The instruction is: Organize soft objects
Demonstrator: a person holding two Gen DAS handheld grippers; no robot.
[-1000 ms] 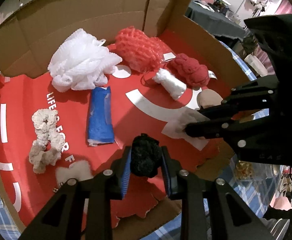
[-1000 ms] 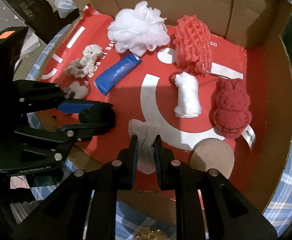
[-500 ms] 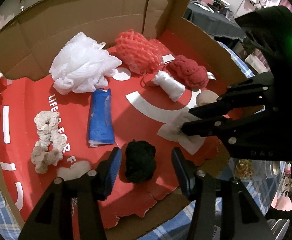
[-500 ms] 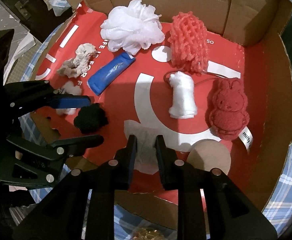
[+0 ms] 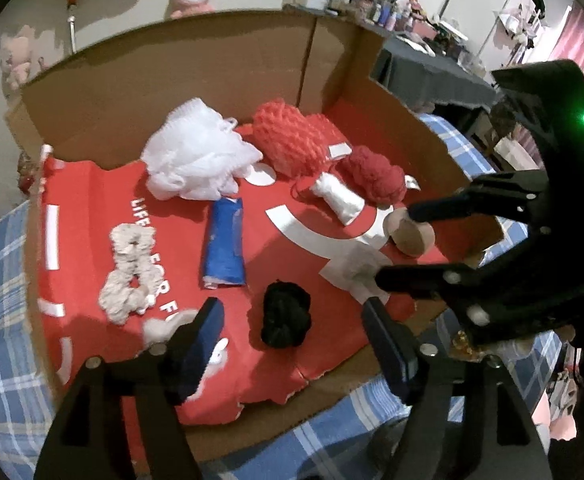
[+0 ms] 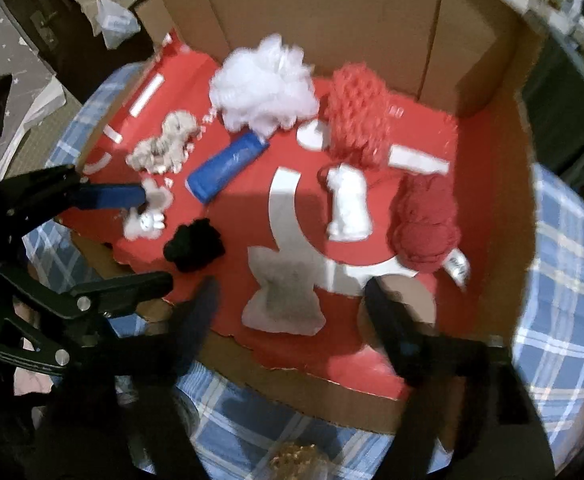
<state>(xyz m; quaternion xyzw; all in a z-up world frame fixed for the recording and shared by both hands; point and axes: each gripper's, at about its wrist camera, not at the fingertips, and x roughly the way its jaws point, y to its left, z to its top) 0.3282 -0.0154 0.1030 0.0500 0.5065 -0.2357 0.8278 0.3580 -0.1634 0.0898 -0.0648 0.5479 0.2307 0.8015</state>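
Now both my grippers stand over the front edge of the cardboard box (image 5: 228, 76), which lies on a blue checked cloth (image 6: 559, 280). The left gripper (image 5: 292, 320) has just been opening its jaws; they are wide apart and hold nothing. The black scrunchie (image 5: 286, 314) lies free on the red floor of the box between the two fingers, and the pads do not touch it. The right gripper (image 6: 292, 300) has also just been opening. Its jaws are spread wide and empty, and the pale grey cloth piece (image 6: 282, 296) lies flat on the red floor between them, touching neither finger.

Further back in the box I see a white mesh sponge (image 5: 196, 160), a red net sponge (image 5: 288, 136), a red plush toy (image 5: 373, 176), a small white bundle (image 5: 339, 198), a blue tube (image 5: 224, 248) and a cream scrunchie (image 5: 130, 276). The right wrist view is a little blurred.
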